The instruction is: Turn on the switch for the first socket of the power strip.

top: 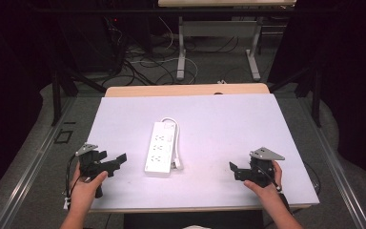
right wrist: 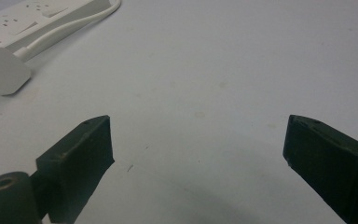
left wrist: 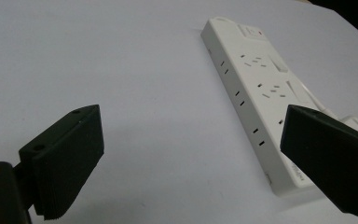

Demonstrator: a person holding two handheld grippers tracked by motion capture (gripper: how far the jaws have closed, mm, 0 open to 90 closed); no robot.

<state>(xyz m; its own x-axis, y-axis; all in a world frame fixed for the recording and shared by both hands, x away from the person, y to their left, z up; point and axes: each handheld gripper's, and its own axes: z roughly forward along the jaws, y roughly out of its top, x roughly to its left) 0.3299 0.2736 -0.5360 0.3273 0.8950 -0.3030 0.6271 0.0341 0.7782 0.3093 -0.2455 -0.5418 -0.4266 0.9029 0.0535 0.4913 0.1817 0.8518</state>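
**Flanking a white power strip with both grippers spread**

Lying flat near the middle of the white table top [top: 219, 119], the white power strip [top: 161, 147] runs lengthwise away from the person, its sockets facing up. Its white cable [top: 177, 136] loops along the strip's right side, and the flat white plug [top: 177, 164] rests on the table just beside the strip's near end.

The left gripper [top: 116, 161] sits near the strip's near left corner, apart from it, pointing right toward it. Its jaws stand wide apart with nothing between them; in the left gripper view the strip [left wrist: 261, 88] stretches away beyond the right-hand jaw. The left hand [top: 86, 188] wraps the handle from below, the forearm coming up from the table's near edge.

The right gripper [top: 235, 170] is well apart from the strip on the right, pointing left toward it. Its jaws are also spread wide over bare table, and the right gripper view shows the plug [right wrist: 2, 71] and cable [right wrist: 70, 29] at upper left. The right hand [top: 267, 183] grips from behind, with the wrist angled inward.
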